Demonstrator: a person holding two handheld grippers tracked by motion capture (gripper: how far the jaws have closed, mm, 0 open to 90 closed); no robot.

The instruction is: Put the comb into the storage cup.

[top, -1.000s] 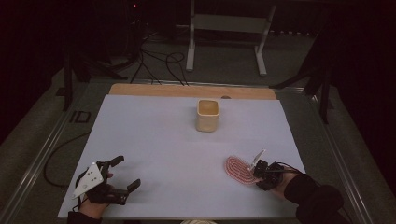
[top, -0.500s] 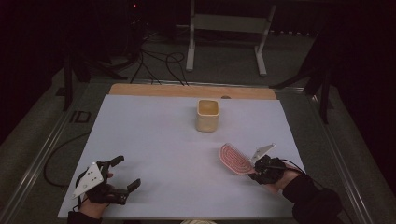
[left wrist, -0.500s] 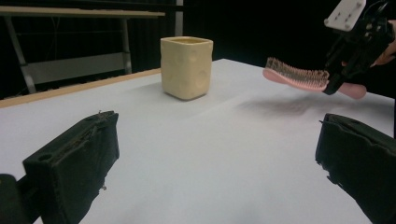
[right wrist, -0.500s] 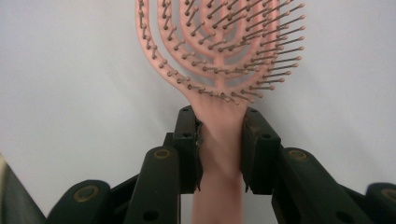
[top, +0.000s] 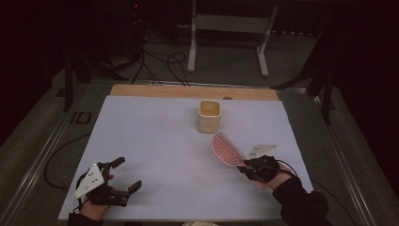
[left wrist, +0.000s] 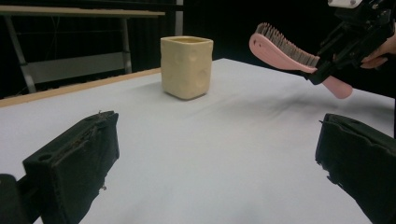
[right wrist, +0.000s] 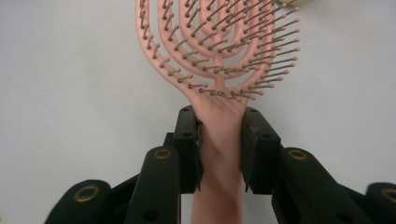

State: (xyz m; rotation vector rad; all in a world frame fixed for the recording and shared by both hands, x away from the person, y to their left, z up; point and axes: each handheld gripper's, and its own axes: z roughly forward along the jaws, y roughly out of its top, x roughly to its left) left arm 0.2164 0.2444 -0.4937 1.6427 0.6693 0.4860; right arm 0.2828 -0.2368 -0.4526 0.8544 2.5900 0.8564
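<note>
I am holding the pink plastic vented hairbrush (right wrist: 219, 42) by its handle with my right gripper (top: 256, 167), whose fingers (right wrist: 189, 149) are pressing on both sides. The brush is hanging off the white table (top: 155, 136) at its near right, bristles up, just short of the cream squarish ceramic cup (top: 209, 116). My left gripper (top: 110, 181) is resting near left, fingers (left wrist: 77, 163) wide apart, gripping nothing.

Dark room, grey floor (top: 56, 136), metal stand (top: 229, 23) behind white table (top: 155, 141), cables (top: 155, 59) on floor.
</note>
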